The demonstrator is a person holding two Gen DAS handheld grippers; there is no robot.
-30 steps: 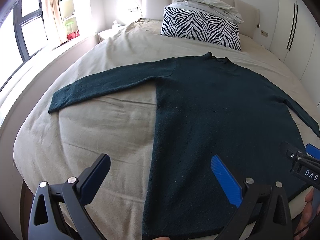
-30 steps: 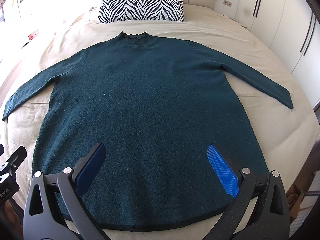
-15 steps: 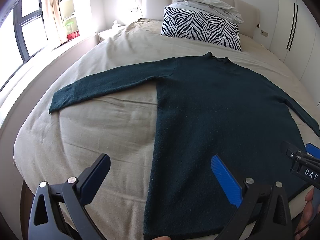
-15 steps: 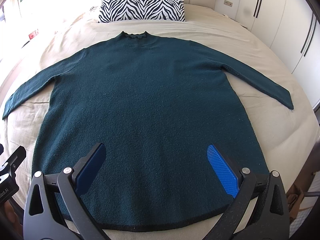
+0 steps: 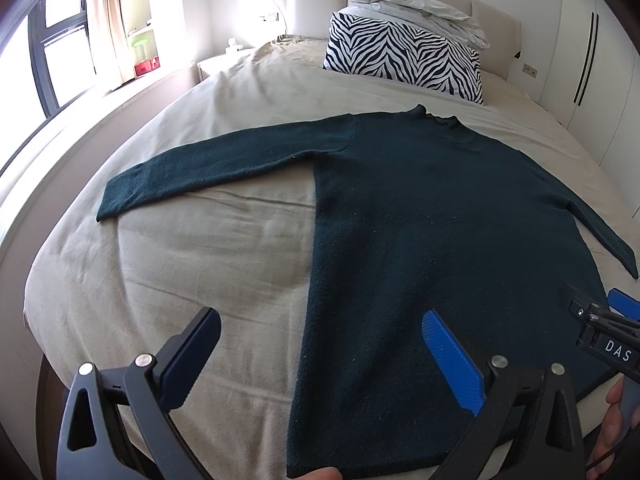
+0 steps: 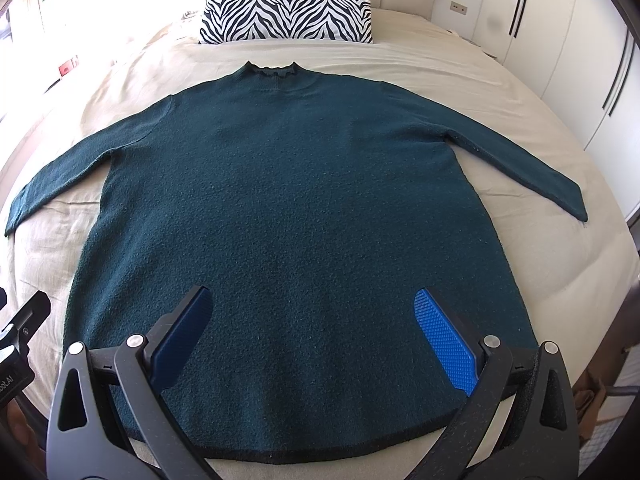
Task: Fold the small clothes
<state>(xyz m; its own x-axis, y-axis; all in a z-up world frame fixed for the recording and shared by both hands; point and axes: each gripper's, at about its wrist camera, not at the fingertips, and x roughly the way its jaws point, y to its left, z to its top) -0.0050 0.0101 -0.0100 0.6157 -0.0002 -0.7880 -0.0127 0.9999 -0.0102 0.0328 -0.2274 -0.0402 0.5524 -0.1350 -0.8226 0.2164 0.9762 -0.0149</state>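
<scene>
The left gripper (image 5: 320,356) is held low with its jaws spread wide and nothing between them; its two blue-padded fingers (image 5: 452,364) angle outward from black frames. The right gripper (image 6: 314,336) is likewise wide apart and holds nothing, its fingers (image 6: 446,340) splayed in the same way. In the left wrist view the right gripper's front shows at the right edge, just beside the left one, with a few fingers of the person's hand (image 5: 614,420) below it.

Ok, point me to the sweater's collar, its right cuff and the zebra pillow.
collar (image 6: 271,69), right wrist view, middle of the ruffled neck edge
right cuff (image 6: 573,205), right wrist view, sleeve end
zebra pillow (image 6: 286,12), right wrist view, middle of its striped face
</scene>
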